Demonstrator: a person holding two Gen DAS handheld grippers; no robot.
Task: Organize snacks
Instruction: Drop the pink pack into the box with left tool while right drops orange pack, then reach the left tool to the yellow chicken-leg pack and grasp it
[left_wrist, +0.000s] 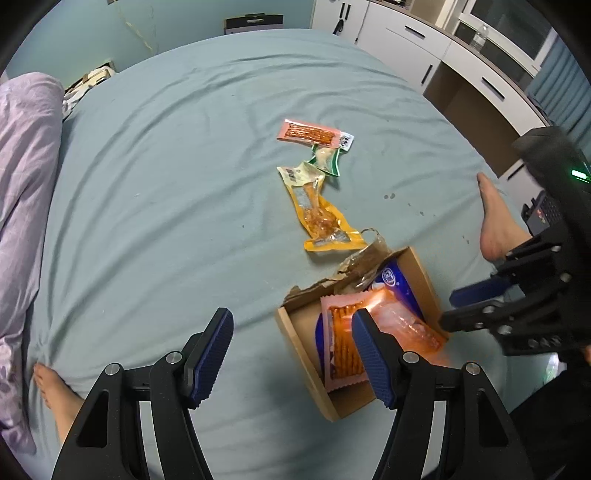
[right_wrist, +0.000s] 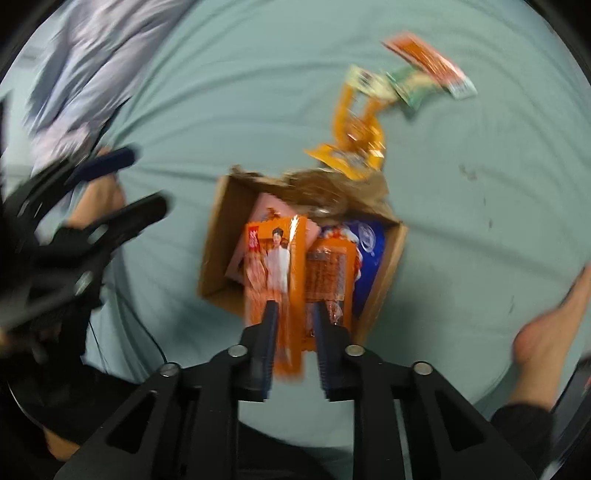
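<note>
A small cardboard box (left_wrist: 295, 339) (right_wrist: 214, 236) sits on the bed and holds a pink snack packet (left_wrist: 345, 354), a blue packet (left_wrist: 397, 284) and orange ones. My right gripper (right_wrist: 293, 314) is over the box's near side, nearly shut on an orange snack packet (right_wrist: 277, 266); it also shows in the left wrist view (left_wrist: 456, 310). My left gripper (left_wrist: 291, 354) is open and empty, left of the box. Beyond the box lie a yellow packet (left_wrist: 321, 218), a green packet (left_wrist: 327, 158) and a pink stick packet (left_wrist: 308, 133).
A purple quilt (left_wrist: 26, 177) lies along the bed's left side. Bare feet rest on the sheet at the left (left_wrist: 51, 387) and right (left_wrist: 495, 221). White cabinets (left_wrist: 424, 40) stand past the far right edge.
</note>
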